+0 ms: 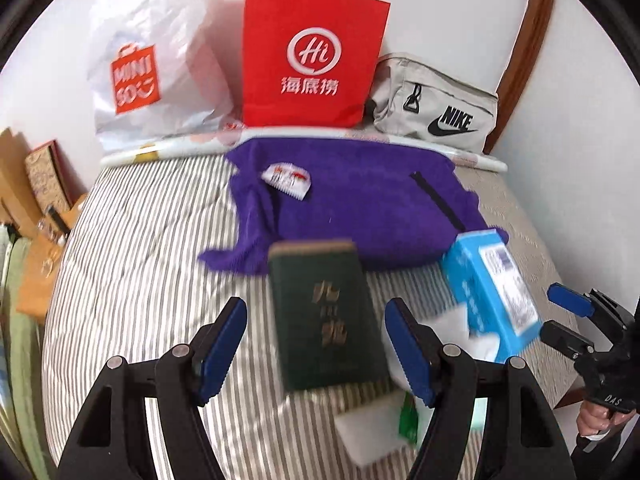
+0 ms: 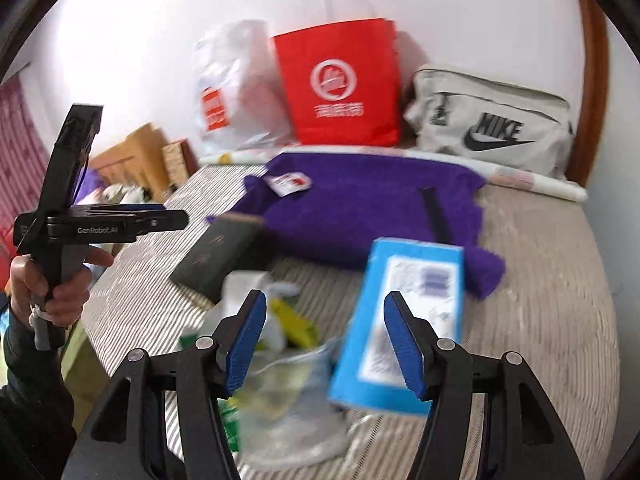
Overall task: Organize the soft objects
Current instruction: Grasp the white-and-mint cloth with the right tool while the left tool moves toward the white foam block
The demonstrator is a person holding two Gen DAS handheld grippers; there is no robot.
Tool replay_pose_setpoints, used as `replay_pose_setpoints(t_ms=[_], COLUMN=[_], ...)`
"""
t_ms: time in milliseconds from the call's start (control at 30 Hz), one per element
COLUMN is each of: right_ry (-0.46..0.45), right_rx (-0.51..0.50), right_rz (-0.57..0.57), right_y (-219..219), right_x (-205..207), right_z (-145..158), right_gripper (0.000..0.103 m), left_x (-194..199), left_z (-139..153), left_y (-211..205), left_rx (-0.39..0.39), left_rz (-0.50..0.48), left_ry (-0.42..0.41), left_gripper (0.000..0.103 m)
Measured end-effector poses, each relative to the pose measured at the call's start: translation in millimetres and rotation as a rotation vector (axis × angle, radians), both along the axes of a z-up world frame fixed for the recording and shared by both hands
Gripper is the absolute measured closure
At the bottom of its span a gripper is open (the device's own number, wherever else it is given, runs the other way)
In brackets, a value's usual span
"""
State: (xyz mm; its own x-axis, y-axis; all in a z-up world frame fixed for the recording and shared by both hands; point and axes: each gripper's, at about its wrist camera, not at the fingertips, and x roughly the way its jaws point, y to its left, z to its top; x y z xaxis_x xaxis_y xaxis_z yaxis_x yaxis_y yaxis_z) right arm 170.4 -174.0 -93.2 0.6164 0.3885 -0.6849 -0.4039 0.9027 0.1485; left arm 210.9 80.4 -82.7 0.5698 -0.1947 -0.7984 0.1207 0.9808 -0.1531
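A purple knitted garment lies spread on the striped bed, with a small white packet on it. Nearer to me lie a dark green book and a blue tissue box. My left gripper hovers open above the book, holding nothing. My right gripper stands open over the near end of the tissue box and a crumpled clear plastic bag, also holding nothing. Each gripper shows in the other's view, the right gripper at the right edge and the left gripper at the left.
Against the wall at the head of the bed stand a white plastic bag, a red paper bag and a grey Nike bag. Cardboard boxes sit left of the bed. A curved wooden headboard rises at the right.
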Motion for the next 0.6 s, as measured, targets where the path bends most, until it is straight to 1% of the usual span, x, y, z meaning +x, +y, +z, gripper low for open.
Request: replay_pose_setpoints(t_ms=[100,167,267,333,433,500,533,600], right_ry=[0.024,0.020,0.025,0.046,0.067,0.077,0.074,0.051], right_rx=[0.005,0.010,0.031,0.035,0.002,-0.006,-0.002,-0.002], right_rz=[0.033,0.036,0.043,0.060,0.070,0.079,0.087,0.097], right_y=[17.1,25.7,35.9,45.2,61.5,70.6,73.4,78.6], right_x=[-4.3,-3.6,1.4,7.8,17.8,23.2,24.3,24.7], right_z=[-8.7,-14.4,-22.1,-29.7,-42.7,-50.8,-53.2,-54.5], right_gripper=[0.041,0.034,0.029,0.029,0.029,0.029,0.029,0.043], left_x=[-16.5,-25.2,-35.7,-37.8,-40.3,-41.0,-40.6,-41.1], left_z=[-13.0,-21.9,-37.1,-45.0,-55.9,-63.9,-67.0,-73.2], left_y=[10.2,18.2,32.1,38.1,44.5,46.4,46.7,48.4], left_rx=[-0.009,-0.009,-0.015,-0.025,-0.036,-0.056,-0.070,-0.085], left_rz=[0.016,0.036,0.068,0.074,0.077,0.059,0.047,0.042], left_ry=[0.013,0.022,0.033,0.048,0.060,0.081,0.095,0.109], left_gripper=[0.033,0.033,0.033,0.033,0.033,0.033,0.033,0.033])
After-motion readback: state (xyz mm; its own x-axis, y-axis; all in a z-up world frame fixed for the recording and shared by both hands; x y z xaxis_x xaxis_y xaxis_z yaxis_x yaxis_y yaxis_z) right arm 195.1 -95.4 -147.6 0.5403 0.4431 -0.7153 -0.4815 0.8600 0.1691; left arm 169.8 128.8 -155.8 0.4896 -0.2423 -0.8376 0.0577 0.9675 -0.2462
